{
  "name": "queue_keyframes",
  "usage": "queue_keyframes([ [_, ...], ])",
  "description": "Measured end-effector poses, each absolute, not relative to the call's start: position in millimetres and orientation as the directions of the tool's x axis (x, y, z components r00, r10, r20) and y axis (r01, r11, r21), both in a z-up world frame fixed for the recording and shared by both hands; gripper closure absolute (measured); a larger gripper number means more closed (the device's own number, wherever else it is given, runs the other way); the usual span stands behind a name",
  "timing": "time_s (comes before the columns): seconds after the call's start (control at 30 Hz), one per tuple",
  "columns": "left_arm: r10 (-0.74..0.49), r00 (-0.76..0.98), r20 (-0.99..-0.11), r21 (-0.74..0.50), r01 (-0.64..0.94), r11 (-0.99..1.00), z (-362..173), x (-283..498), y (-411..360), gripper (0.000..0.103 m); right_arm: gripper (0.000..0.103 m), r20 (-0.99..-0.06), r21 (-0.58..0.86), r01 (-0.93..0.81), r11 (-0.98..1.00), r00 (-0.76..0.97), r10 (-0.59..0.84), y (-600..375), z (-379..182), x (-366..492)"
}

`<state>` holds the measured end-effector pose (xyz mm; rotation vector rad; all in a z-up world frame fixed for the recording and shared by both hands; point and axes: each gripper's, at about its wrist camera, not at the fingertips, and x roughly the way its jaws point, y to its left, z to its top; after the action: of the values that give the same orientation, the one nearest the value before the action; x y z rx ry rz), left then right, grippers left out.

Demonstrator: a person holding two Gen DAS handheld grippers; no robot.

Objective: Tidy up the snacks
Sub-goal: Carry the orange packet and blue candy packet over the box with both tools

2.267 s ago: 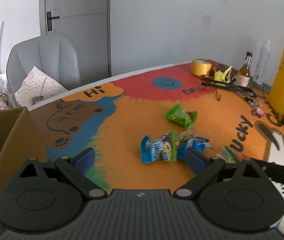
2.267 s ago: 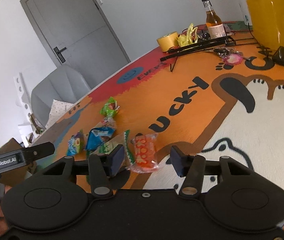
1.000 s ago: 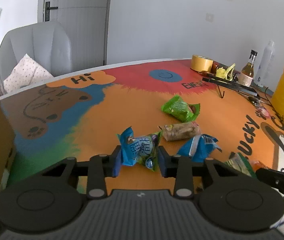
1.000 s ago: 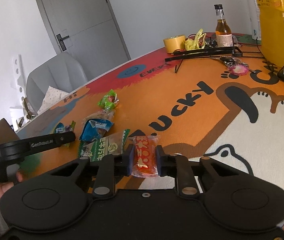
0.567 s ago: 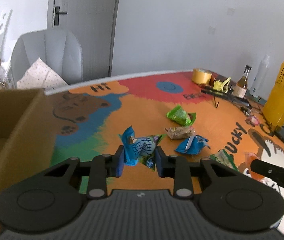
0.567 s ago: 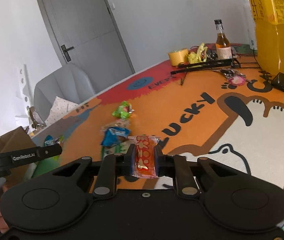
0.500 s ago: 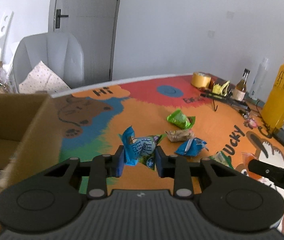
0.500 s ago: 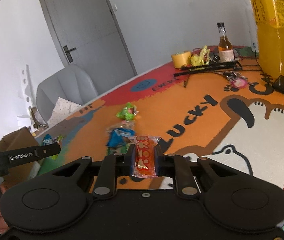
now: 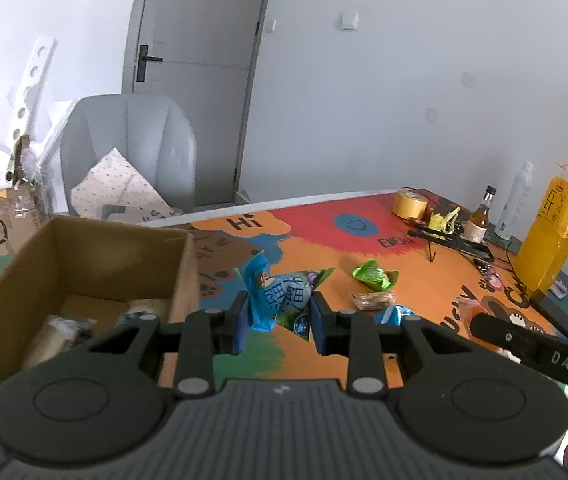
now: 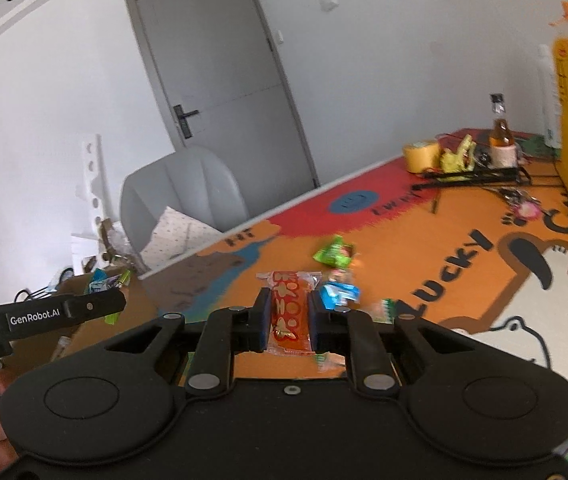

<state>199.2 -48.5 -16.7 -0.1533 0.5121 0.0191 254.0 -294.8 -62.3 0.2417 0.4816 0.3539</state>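
Observation:
My left gripper (image 9: pixel 280 322) is shut on a blue snack packet (image 9: pixel 274 296) and holds it in the air just right of an open cardboard box (image 9: pixel 84 256) with several packets inside. My right gripper (image 10: pixel 288 326) is shut on an orange-red snack packet (image 10: pixel 288 312), lifted above the table. A green packet (image 9: pixel 373 274), a brown bar (image 9: pixel 373 301) and a blue packet (image 9: pixel 397 314) lie on the colourful mat (image 9: pixel 363 248). In the right wrist view the green packet (image 10: pixel 333 254) and the blue packet (image 10: pixel 339 292) lie beyond the held one.
A tall yellow bottle (image 9: pixel 551 236), a small brown bottle (image 9: pixel 479 216), a tape roll (image 9: pixel 409 204) and a black stand (image 9: pixel 447 238) crowd the table's far right. A grey chair (image 9: pixel 132 148) with a cushion stands behind the box. A dark phone (image 9: pixel 555 314) lies at the right edge.
Both grippers closed on their packets about a second ago and have lifted them. The left has swung toward the cardboard box, which now fills the lower left of its view.

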Motion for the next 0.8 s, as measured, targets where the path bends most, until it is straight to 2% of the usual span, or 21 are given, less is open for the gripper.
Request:
queue_keyframes([
  [0.8, 0.131, 0.883, -0.452, -0.189, -0.238, 0.953, 3.8, 147.8, 53.3, 0.073, 0.086, -0.382, 0.250, -0.482, 0.840, 0.748, 0.543, -186.0, -33.0, 238.4],
])
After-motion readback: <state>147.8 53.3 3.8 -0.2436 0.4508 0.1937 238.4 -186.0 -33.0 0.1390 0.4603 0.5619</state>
